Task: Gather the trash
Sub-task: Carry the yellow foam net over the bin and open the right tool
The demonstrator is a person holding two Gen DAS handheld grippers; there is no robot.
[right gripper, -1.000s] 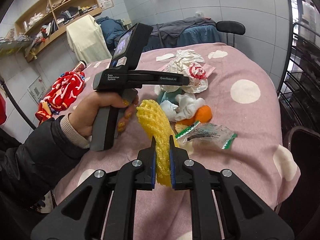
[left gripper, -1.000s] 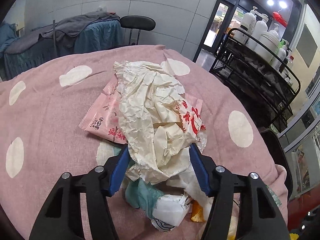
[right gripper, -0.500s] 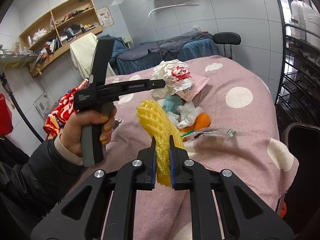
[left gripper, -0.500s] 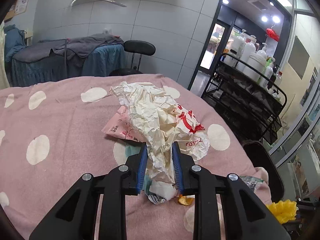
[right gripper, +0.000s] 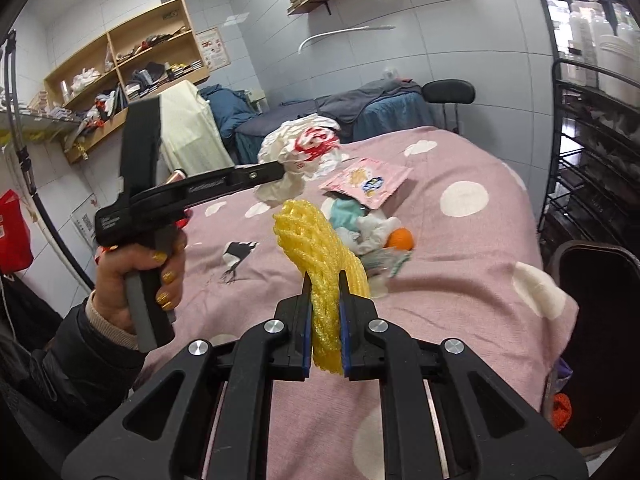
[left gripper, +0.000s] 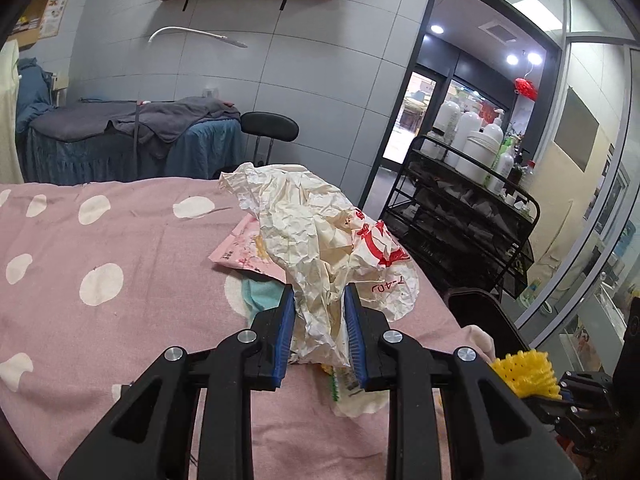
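Note:
My left gripper (left gripper: 319,312) is shut on a crumpled white paper wrapper with red print (left gripper: 320,236) and holds it above the pink polka-dot bed (left gripper: 100,248). The wrapper also shows in the right wrist view (right gripper: 300,152), lifted off the bed. My right gripper (right gripper: 324,312) is shut on a yellow foam fruit net (right gripper: 316,248), also seen in the left wrist view (left gripper: 524,372). On the bed lie a pink packet (right gripper: 368,180), a teal cloth (right gripper: 346,216), white tissue (right gripper: 372,232), an orange peel (right gripper: 400,238) and a clear wrapper (right gripper: 386,262).
A black wire rack with white bottles (left gripper: 472,200) stands to the right of the bed. A dark bin (right gripper: 600,300) sits at the bed's right corner. A blue-covered massage bed (left gripper: 120,140) and a black stool (left gripper: 270,128) stand behind. Wooden shelves (right gripper: 128,64) line the left wall.
My left gripper closed on the crumpled wrapper and lifted it up off the pile. My right gripper kept its hold on the yellow net and rose a little.

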